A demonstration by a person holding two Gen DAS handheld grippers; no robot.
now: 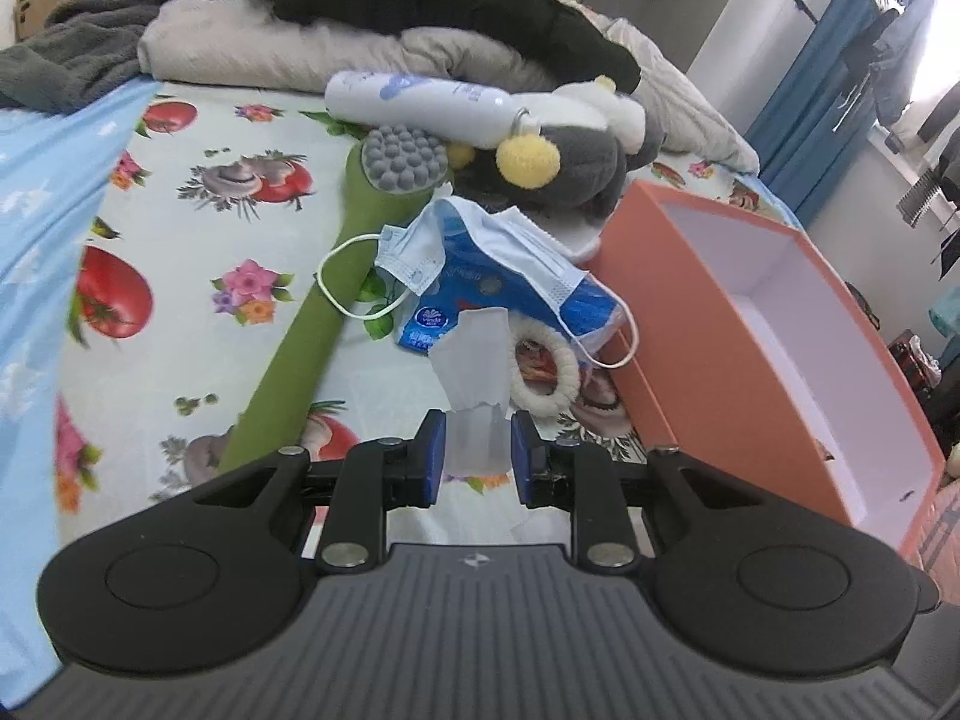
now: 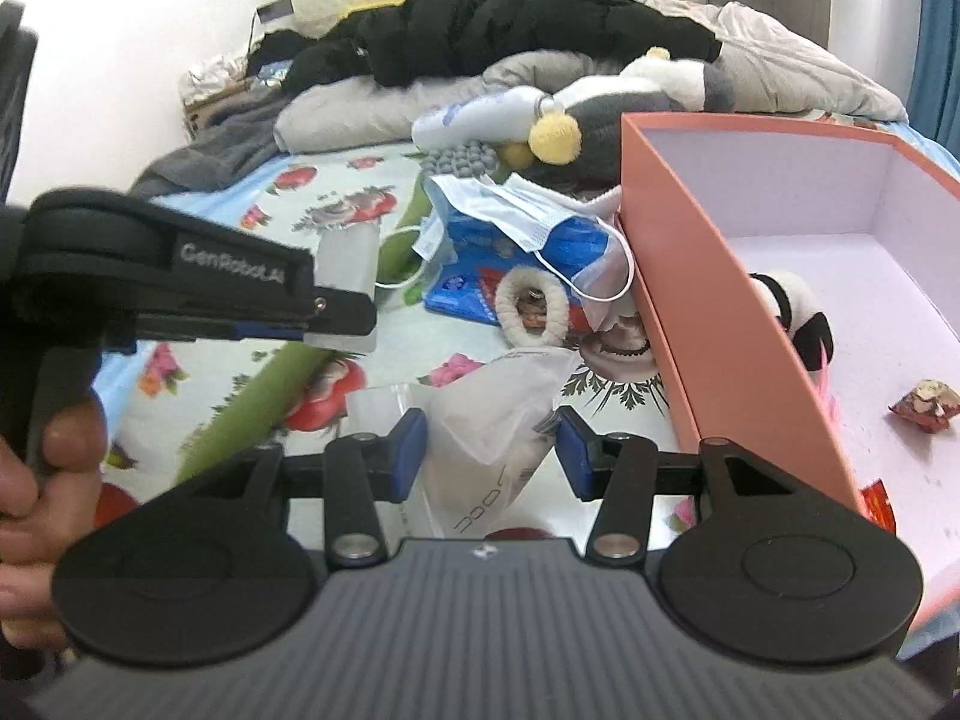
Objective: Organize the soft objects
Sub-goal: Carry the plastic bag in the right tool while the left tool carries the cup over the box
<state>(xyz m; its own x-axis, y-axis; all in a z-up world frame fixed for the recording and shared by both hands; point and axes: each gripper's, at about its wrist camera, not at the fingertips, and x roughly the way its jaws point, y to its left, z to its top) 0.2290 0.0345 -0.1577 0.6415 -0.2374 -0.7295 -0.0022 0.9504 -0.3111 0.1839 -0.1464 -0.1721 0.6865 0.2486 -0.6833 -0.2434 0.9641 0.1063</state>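
Left hand-held gripper (image 1: pixel 477 456): blue pads spread a little, with a translucent white strip (image 1: pixel 474 372) standing up between them; no clear gap on either side, but the pads don't visibly squeeze it, so whether it is pinched I cannot tell. In the right wrist view the same left tool comes in from the left, carrying that pale piece at its tip.

Right hand-held gripper (image 2: pixel 491 450): jaws spread wide, nothing clamped. A crumpled clear plastic bag (image 2: pixel 498 402) lies on the bed directly ahead of and partly between its fingers (the nearest soft item to either hand).

Key relation: the orange box (image 2: pixel 708 276) sits to the right of both grippers, open top, long axis running away from the cameras. It lies just beside the right gripper's right finger and further off from the left one. Already inside: a panda plush (image 2: pixel 792 324) and a small red wrapper (image 2: pixel 921 405).

Straight ahead of the left gripper, beyond the strip: blue tissue pack (image 1: pixel 480 282) with a face mask (image 1: pixel 510 240) draped over it, and a fuzzy white ring (image 1: pixel 549 372) touching the pack's near edge. Green long-handled brush (image 1: pixel 318 324) lies ahead-left, its handle running toward the gripper.

Judgement: the right hand is better placed for the bag, then a short move right into the box.
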